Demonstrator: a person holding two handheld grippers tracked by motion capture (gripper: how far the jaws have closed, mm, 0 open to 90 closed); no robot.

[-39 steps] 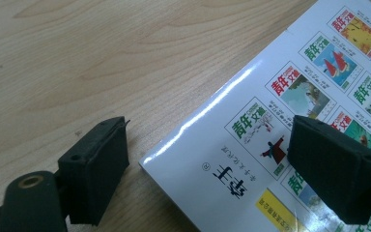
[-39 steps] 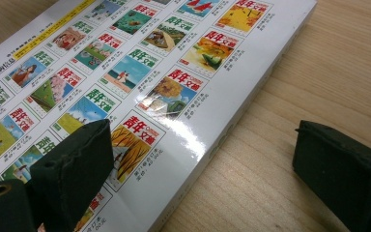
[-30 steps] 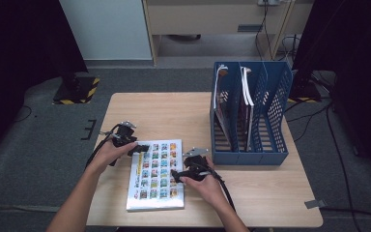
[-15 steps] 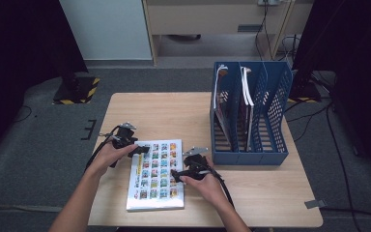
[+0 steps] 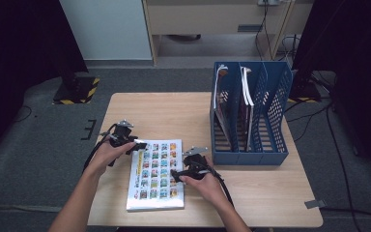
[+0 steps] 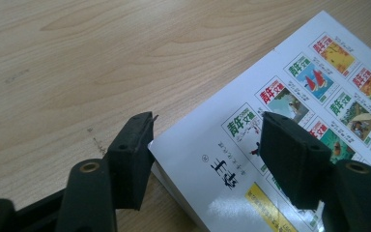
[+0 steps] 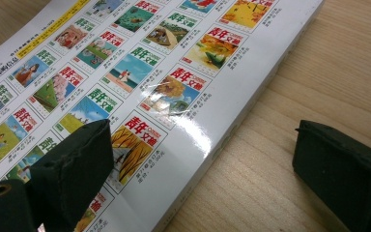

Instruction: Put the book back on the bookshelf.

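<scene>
A glossy book [image 5: 157, 174] with rows of small pictures on its cover lies flat on the wooden table [image 5: 174, 111]. My left gripper [image 5: 137, 145] is at the book's far left corner. Its jaws have just been closing and still stand apart, with that corner [image 6: 198, 150] between them [image 6: 207, 140]: one jaw is beside the edge, the other over the cover. My right gripper [image 5: 176, 175] is at the book's right edge, open [image 7: 203, 145]. One of its jaws hangs over the cover [image 7: 140, 58] and the other over bare wood.
A blue slotted file rack [image 5: 251, 116] stands on the table to the right of the book, with magazines [image 5: 222, 106] upright in its left slots. Beyond the table are grey floor, cables and a cabinet.
</scene>
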